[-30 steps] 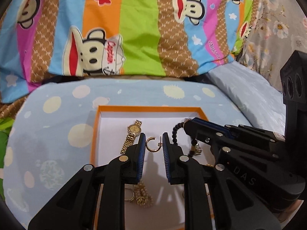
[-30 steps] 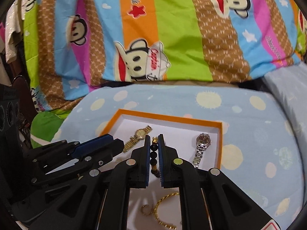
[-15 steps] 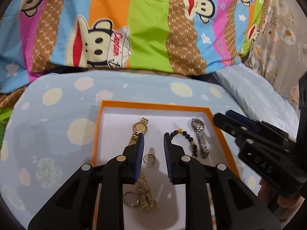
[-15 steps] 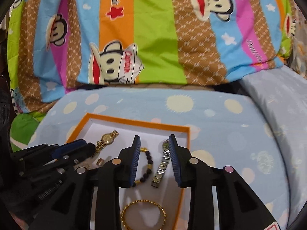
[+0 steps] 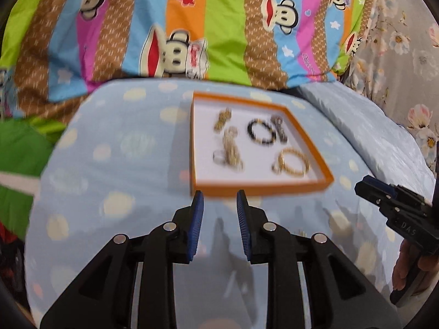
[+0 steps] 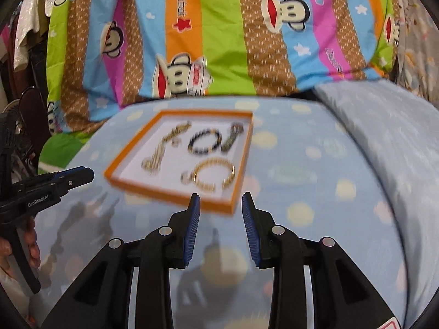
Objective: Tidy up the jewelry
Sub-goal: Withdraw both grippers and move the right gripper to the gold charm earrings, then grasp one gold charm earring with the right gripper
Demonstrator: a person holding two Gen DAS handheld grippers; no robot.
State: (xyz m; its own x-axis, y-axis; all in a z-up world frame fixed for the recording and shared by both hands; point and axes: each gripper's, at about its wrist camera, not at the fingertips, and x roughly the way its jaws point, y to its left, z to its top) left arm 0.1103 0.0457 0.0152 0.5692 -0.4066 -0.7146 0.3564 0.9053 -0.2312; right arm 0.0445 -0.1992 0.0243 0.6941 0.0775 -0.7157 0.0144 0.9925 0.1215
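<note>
Jewelry lies spread in the shallow orange-rimmed white tray (image 5: 274,189) on the blue dotted bedsheet (image 5: 123,170): a black bead bracelet (image 5: 261,131), a gold chain bracelet (image 6: 212,174), watches and rings, each apart from the others. Both grippers hang short of the tray's near edge, holding nothing; the left gripper (image 5: 219,203) is opening, the right gripper (image 6: 221,204) partly open. Sorting looks finished or between picks, so any next pick needs a fresh reach over the rim.
</note>
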